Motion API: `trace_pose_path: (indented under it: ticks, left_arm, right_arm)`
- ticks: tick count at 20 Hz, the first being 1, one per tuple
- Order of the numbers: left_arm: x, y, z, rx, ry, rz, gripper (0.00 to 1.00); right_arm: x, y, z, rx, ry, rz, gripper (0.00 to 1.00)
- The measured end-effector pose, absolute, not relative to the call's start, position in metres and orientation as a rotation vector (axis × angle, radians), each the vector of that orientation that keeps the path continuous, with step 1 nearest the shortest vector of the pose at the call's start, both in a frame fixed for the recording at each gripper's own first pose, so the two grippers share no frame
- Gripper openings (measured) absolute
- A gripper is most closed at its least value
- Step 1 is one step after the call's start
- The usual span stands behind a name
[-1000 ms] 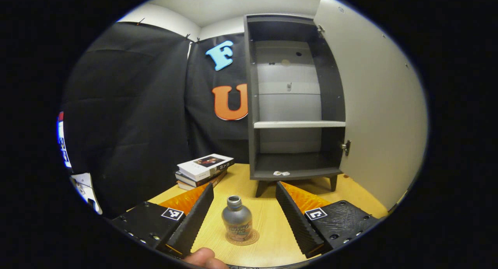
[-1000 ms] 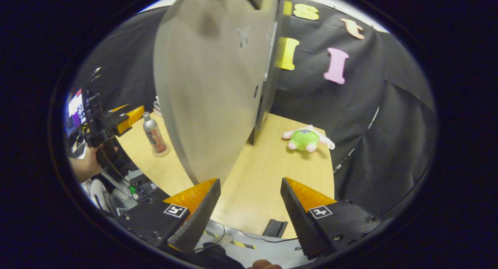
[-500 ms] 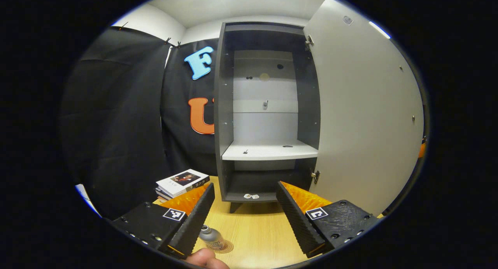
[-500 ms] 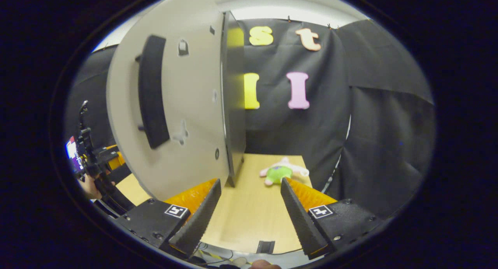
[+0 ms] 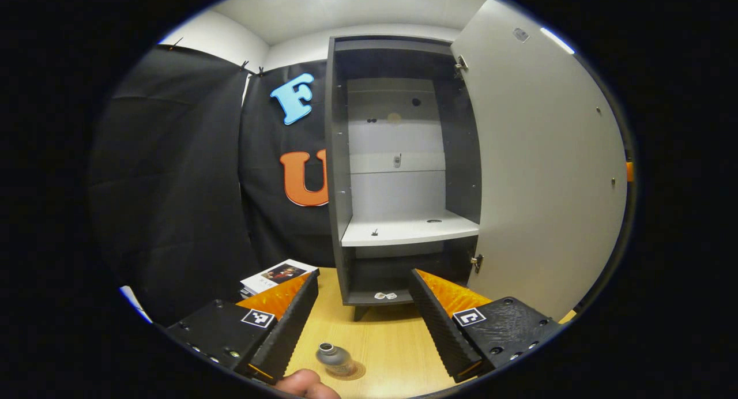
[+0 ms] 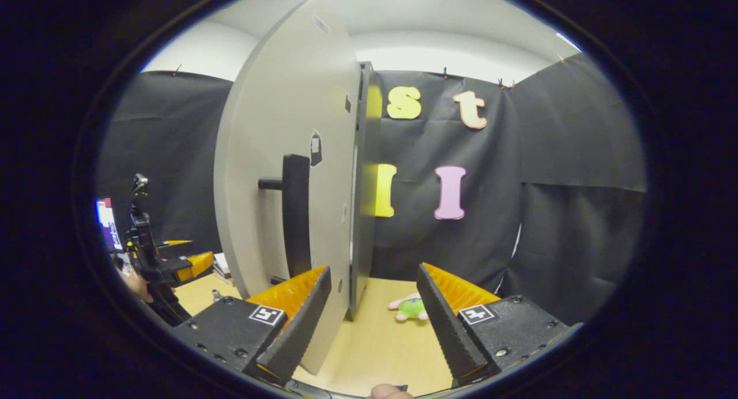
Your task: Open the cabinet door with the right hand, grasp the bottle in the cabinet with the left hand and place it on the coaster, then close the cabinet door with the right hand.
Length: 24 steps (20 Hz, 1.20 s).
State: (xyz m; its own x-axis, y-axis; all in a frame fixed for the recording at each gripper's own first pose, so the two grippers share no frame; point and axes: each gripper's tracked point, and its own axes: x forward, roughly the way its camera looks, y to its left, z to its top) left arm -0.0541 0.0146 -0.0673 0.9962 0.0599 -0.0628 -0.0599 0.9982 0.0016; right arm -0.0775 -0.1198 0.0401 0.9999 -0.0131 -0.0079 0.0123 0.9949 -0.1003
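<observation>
Standing: bottle (image 5: 334, 357) on your coaster (image 5: 351, 371), near the table's (image 5: 386, 347) front edge.
Left gripper (image 5: 363, 321): released.
Right gripper (image 6: 373, 315): released, facing the open cabinet door (image 6: 288, 174) beside its handle (image 6: 295, 214).

- 1 cabinet (image 5: 398, 174), standing on the table (image 5: 386, 347), with 1 open door (image 5: 542, 174).
- 1 bar handle (image 6: 295, 214) on the door's outer face, in the right gripper view.
- 1 pale shelf (image 5: 409, 232) inside the cabinet.
- 2 door hinges: 1 upper hinge (image 5: 459, 63), 1 lower hinge (image 5: 476, 262).
- 1 bottle (image 5: 334, 357).
- 1 coaster (image 5: 353, 371) under the bottle.
- 1 stack of books (image 5: 277, 275); how many books it holds cannot be told.
- 1 green plush toy (image 6: 410, 308).
- 2 grippers: 1 left gripper (image 5: 363, 321), 1 right gripper (image 6: 373, 321).
</observation>
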Motion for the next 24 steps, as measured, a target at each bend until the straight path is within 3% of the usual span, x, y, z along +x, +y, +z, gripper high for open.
trace_pose_path:
  ticks: [7,21,22,24]
  left_arm:
    - [-0.056,0.072,-0.078,-0.019,0.080,0.087,0.96]
    - [-0.093,0.160,-0.113,-0.076,0.119,0.186,0.97]
    - [-0.097,0.164,-0.114,-0.071,0.122,0.195,1.00]
    - [-0.103,0.175,-0.113,-0.059,0.121,0.215,0.97]
  right_arm:
    - [-0.077,-0.109,0.043,-0.010,0.014,-0.017,0.95]
    - [-0.051,0.012,0.057,-0.020,-0.029,0.065,0.93]
    - [-0.048,0.019,0.058,-0.024,-0.032,0.080,0.95]
    - [-0.039,0.033,0.058,-0.029,-0.037,0.106,0.98]
